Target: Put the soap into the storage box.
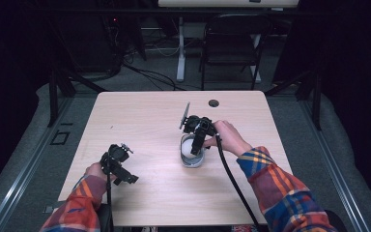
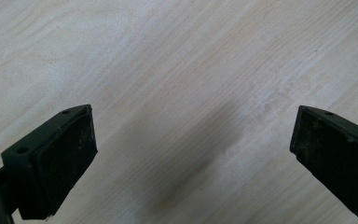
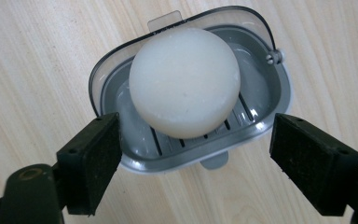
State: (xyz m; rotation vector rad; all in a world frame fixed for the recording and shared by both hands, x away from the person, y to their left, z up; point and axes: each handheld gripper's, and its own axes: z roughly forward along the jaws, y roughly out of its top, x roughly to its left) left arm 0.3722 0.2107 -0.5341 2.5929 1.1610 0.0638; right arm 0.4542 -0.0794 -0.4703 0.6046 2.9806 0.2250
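Resting right of centre on the pale wood table (image 1: 140, 116): one grey soap dish (image 3: 265, 100) holding a round white soap bar (image 3: 185, 81). Right gripper (image 3: 196, 163) hovers above it, jaws open, straddling the near rim. Left gripper (image 2: 193, 154), near left, jaws wide open over bare wood. No legible writing.

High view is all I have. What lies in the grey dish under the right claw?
Observer: A round white soap lies in the dish, on its ribbed floor.
Operator: Does the right claw hold it?
Observer: No. The right claw is open, its jaws on either side of the dish's near rim.
Operator: And the left claw?
Observer: The left claw is open too, with bare table between its jaws.
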